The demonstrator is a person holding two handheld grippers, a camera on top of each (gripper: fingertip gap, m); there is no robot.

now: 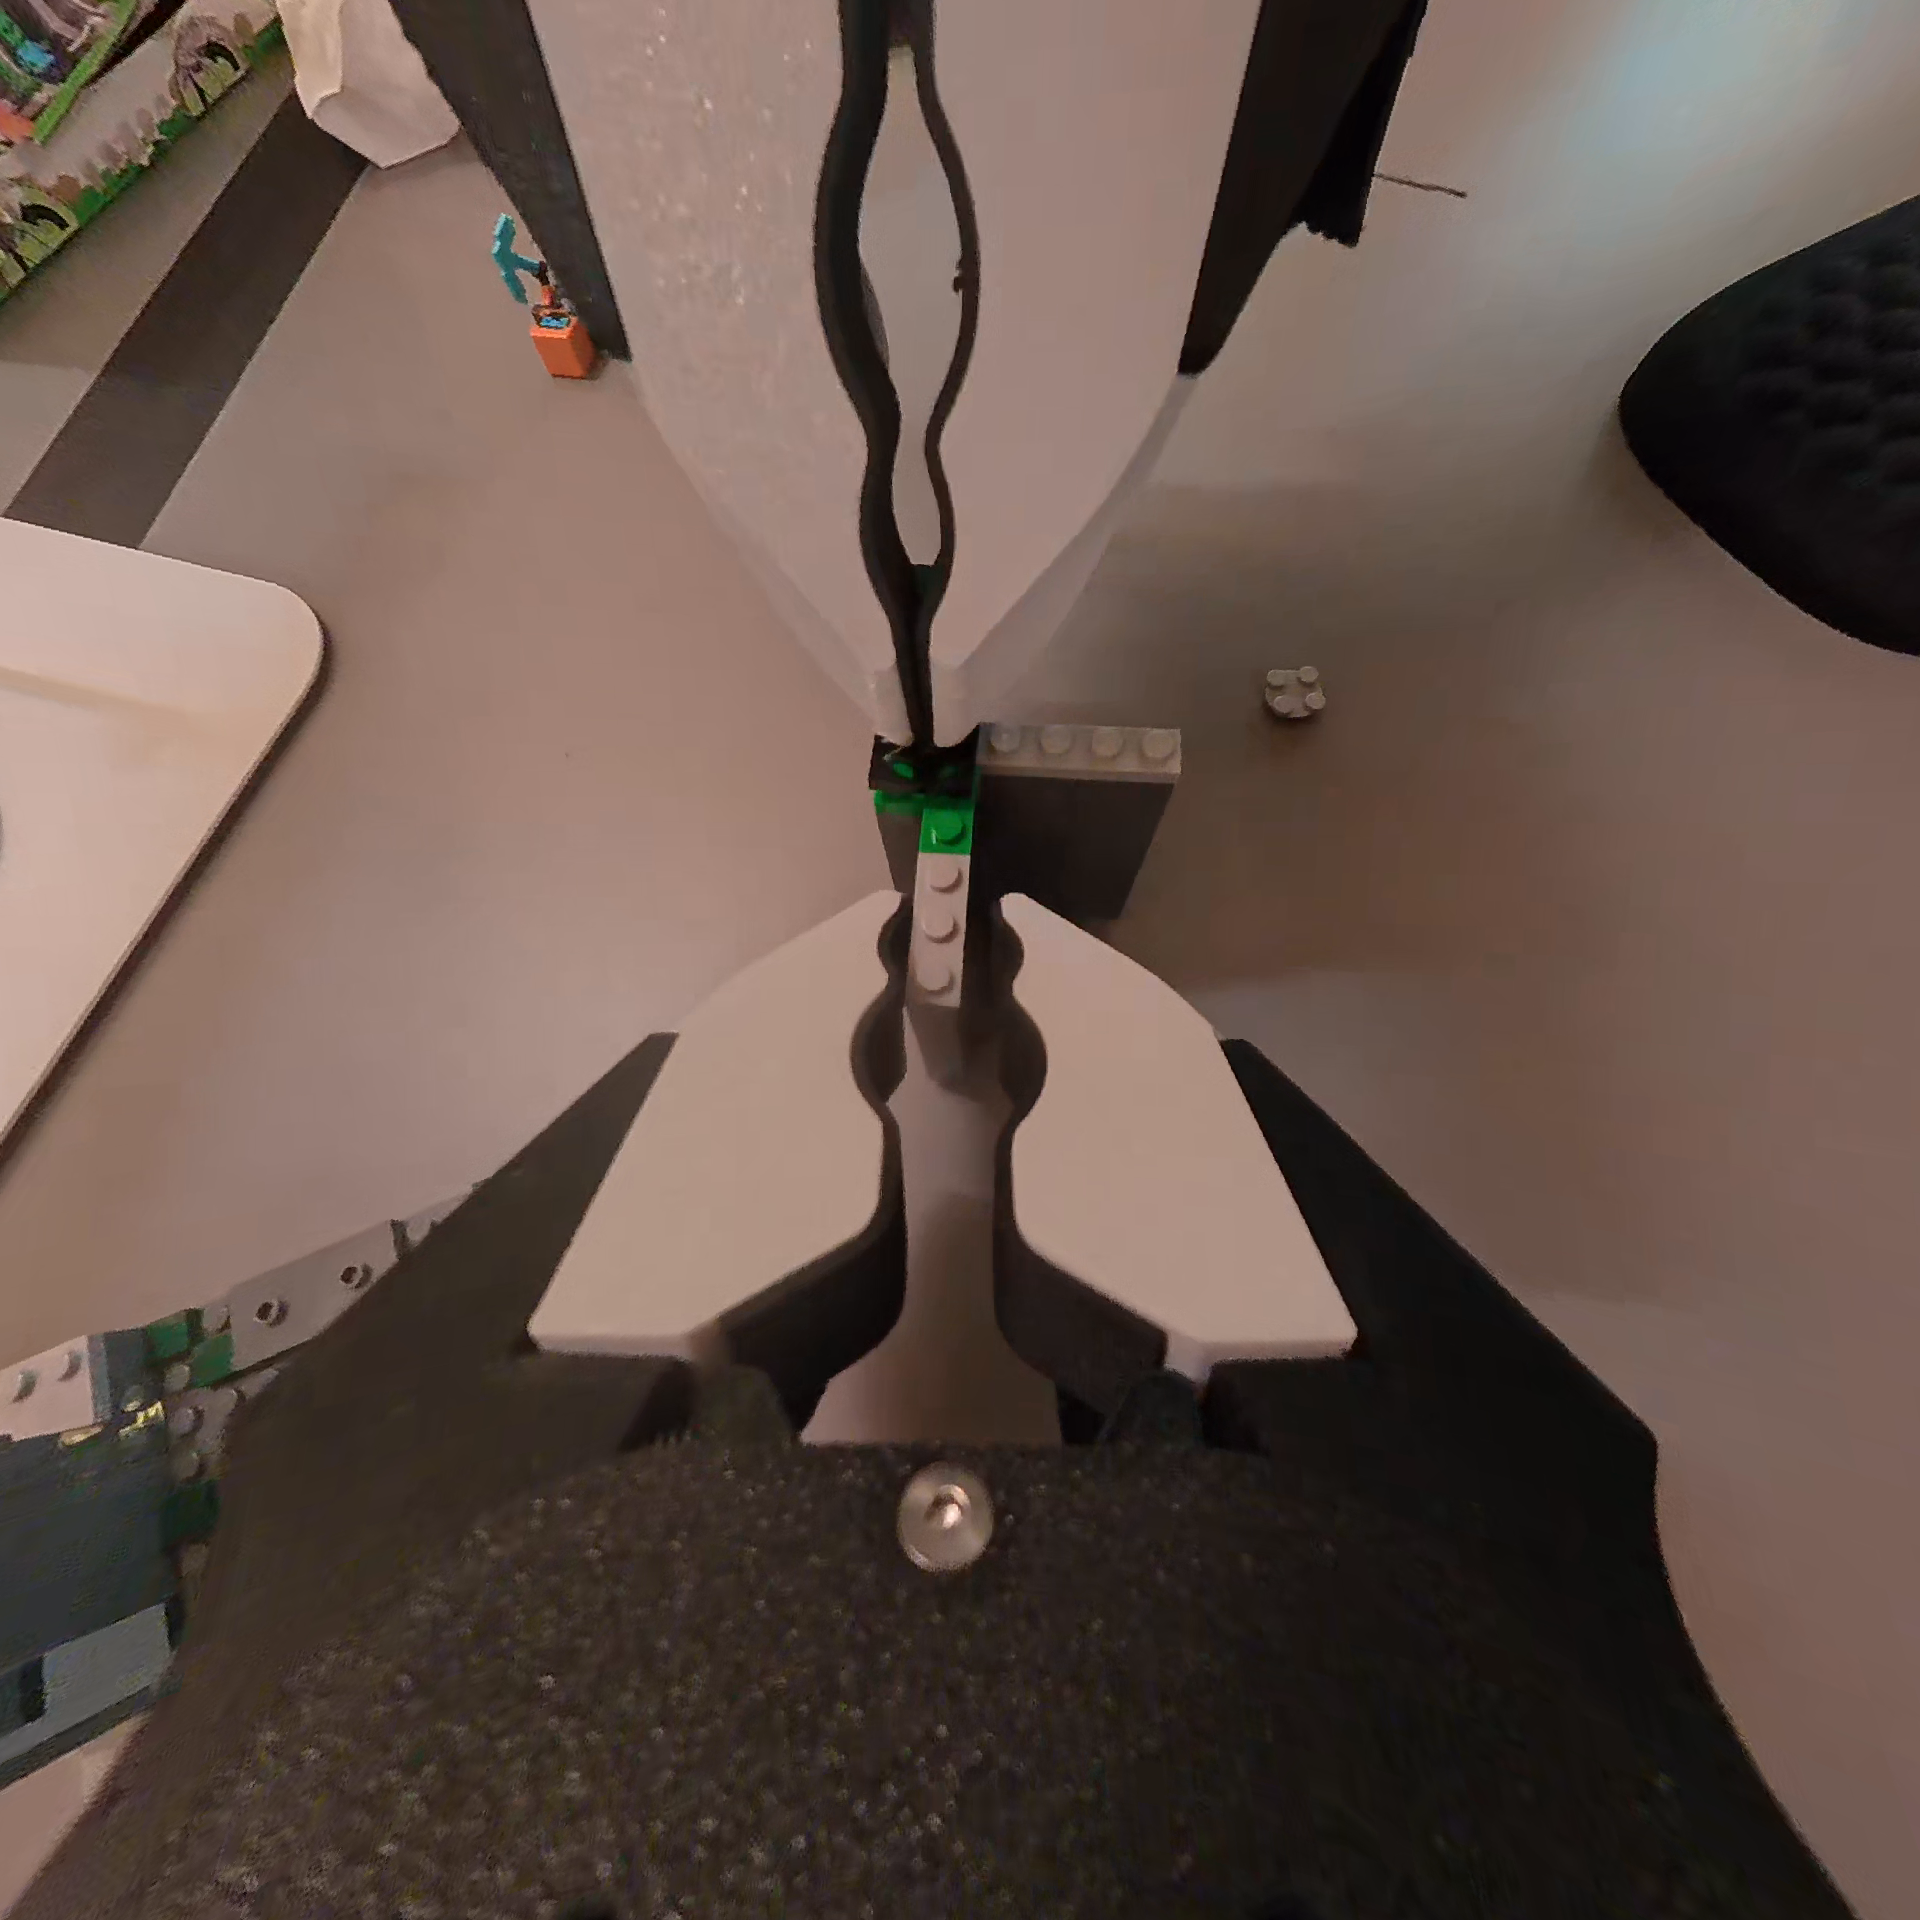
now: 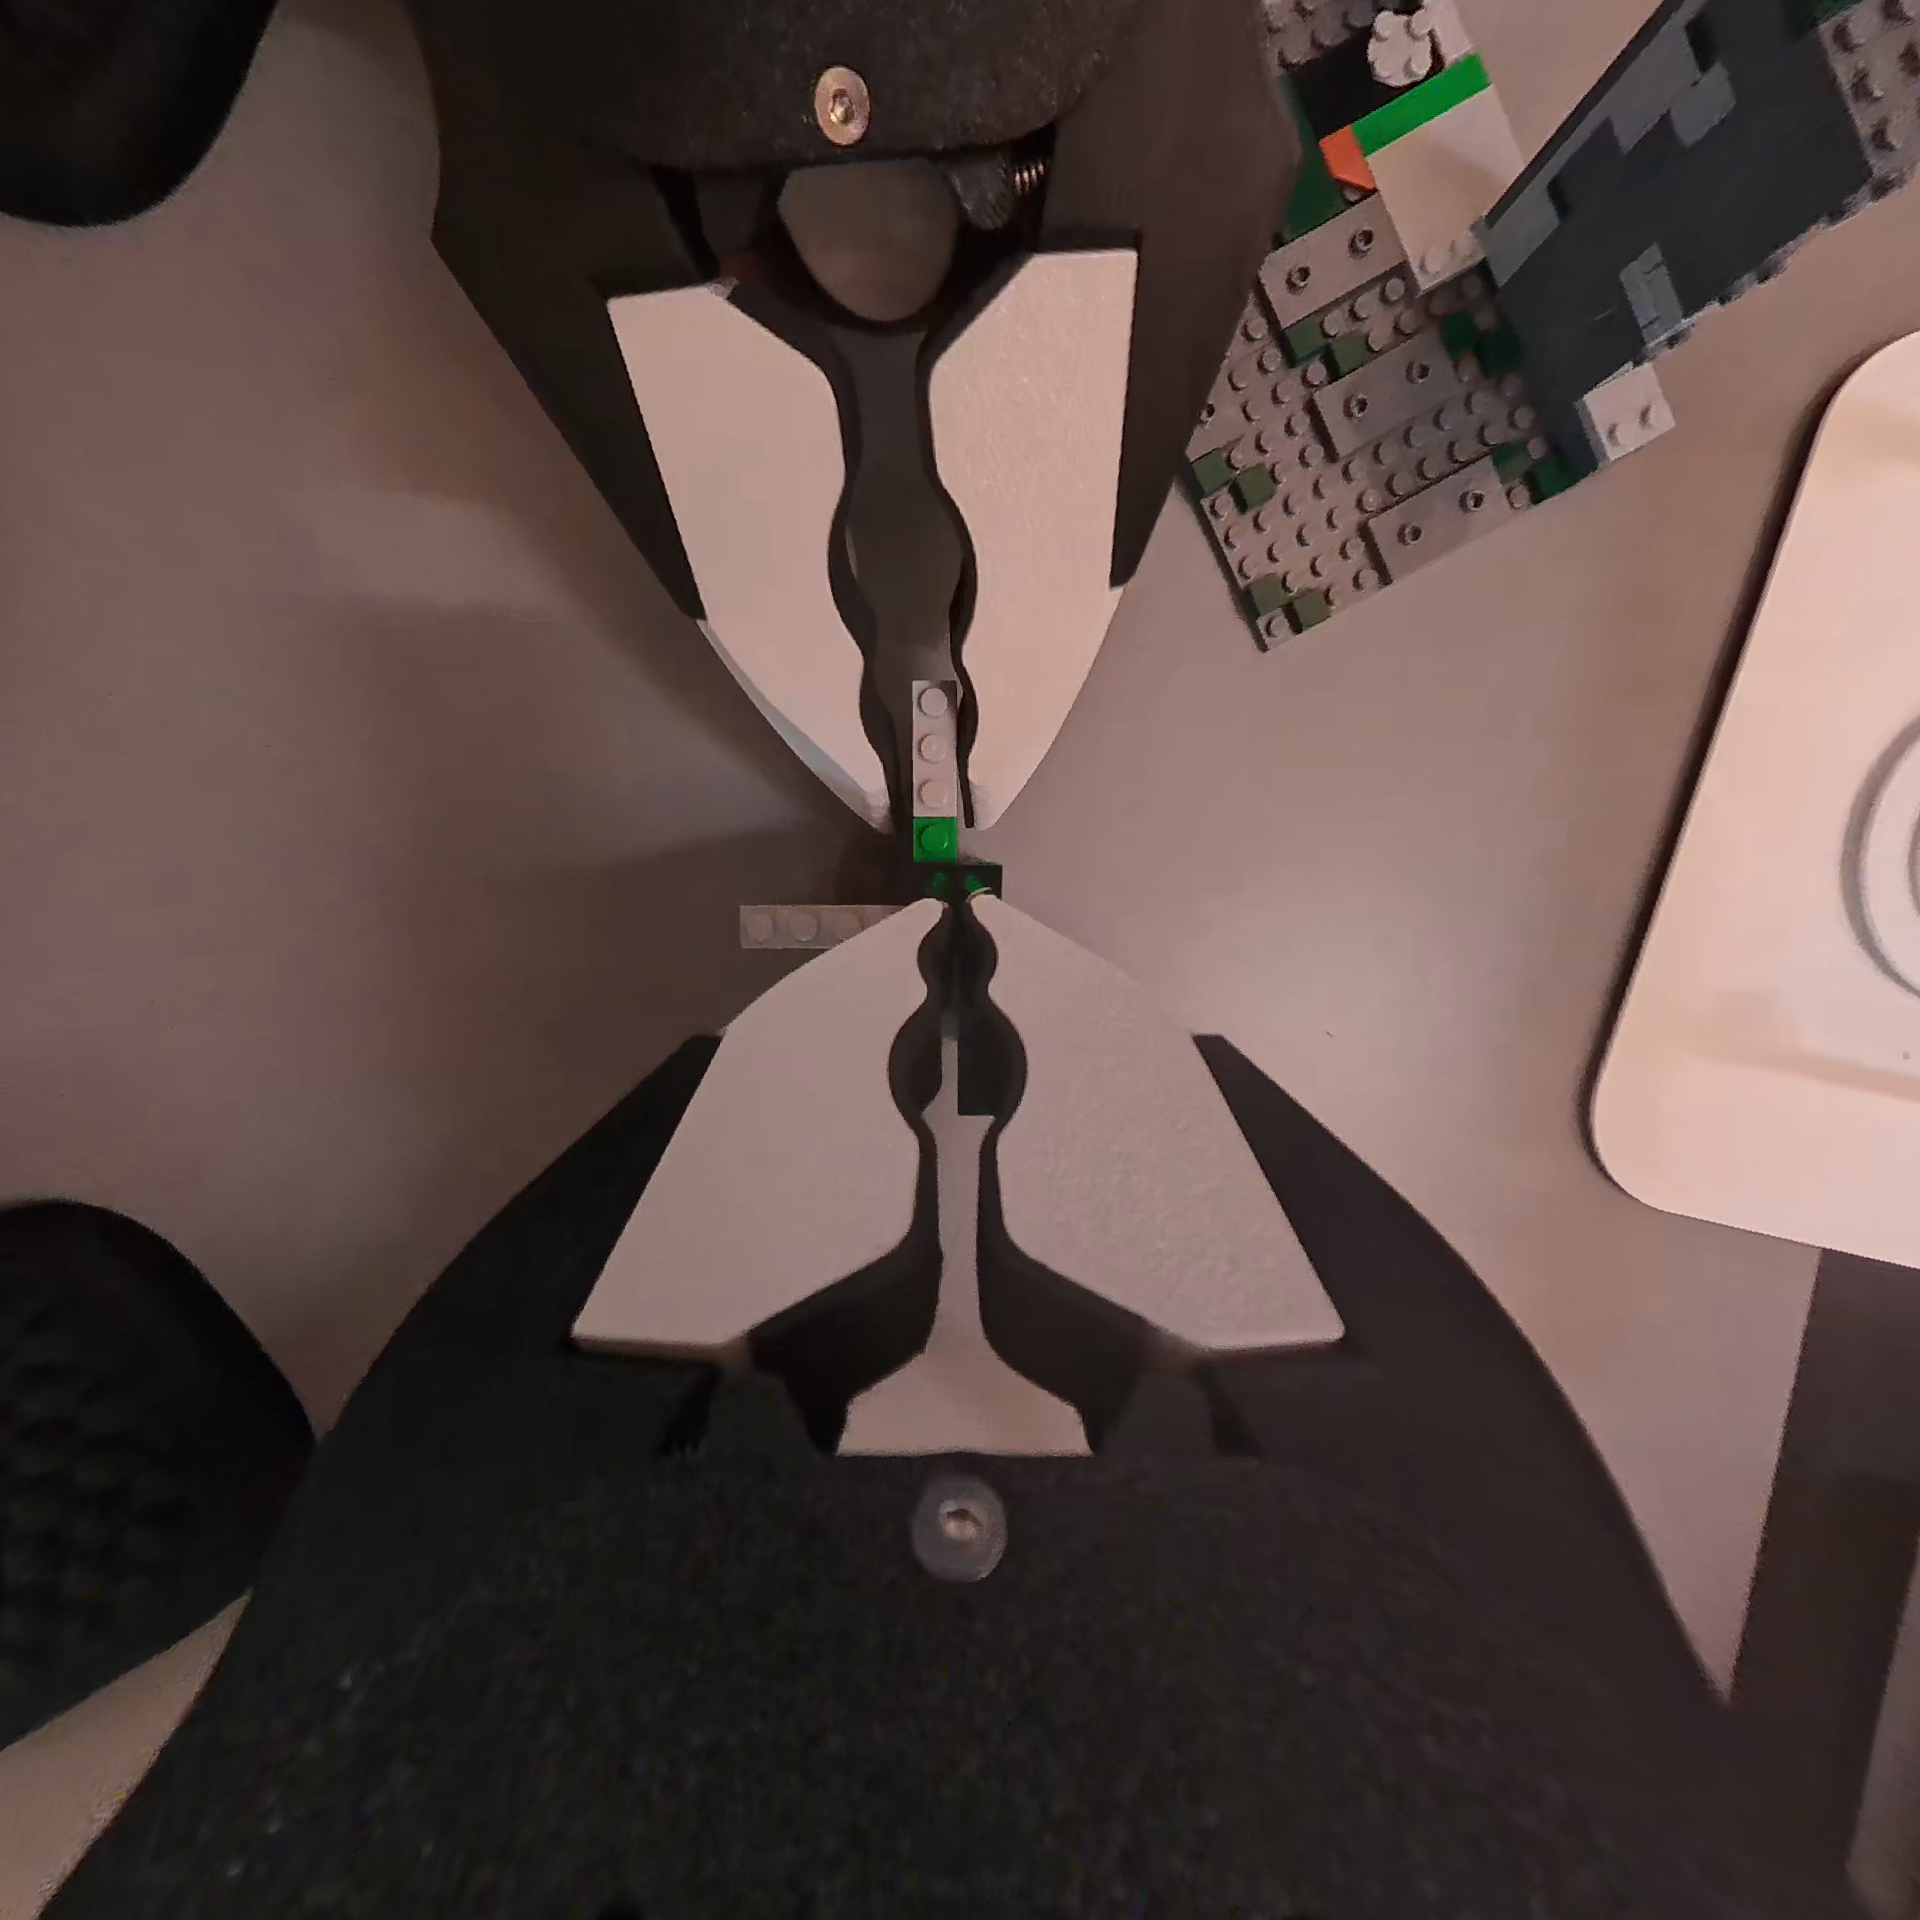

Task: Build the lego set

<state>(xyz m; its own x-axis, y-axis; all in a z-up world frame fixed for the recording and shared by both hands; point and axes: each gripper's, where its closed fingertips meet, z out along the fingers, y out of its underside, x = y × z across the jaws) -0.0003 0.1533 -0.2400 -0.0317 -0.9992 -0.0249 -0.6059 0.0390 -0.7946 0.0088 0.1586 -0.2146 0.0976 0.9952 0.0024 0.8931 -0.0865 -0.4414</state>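
Note:
A small L-shaped wall of dark grey bricks (image 1: 1070,842) stands on the table, capped with light grey studded plates (image 1: 1081,746) and a green stud (image 1: 948,831). My left gripper (image 1: 945,909) is shut on the arm of the wall that has the light grey top (image 1: 940,940); the right wrist view shows it there too (image 2: 933,748). My right gripper (image 2: 958,912) comes from the opposite side, shut, its tips against a small dark piece with green studs (image 2: 961,881) at the corner of the wall. It also shows in the left wrist view (image 1: 923,732).
A larger grey and green lego build (image 2: 1455,395) lies beside a white tray (image 2: 1766,935). A small round grey piece (image 1: 1295,692) lies to the right of the wall. An orange figure with a teal tool (image 1: 561,343) and a black cushion (image 1: 1797,436) sit farther off. Both grippers' tips are close together, under 4 cm apart. The small round grey piece (image 1: 1295,692) sits 11 centimetres or so from the ends of my left fingers.

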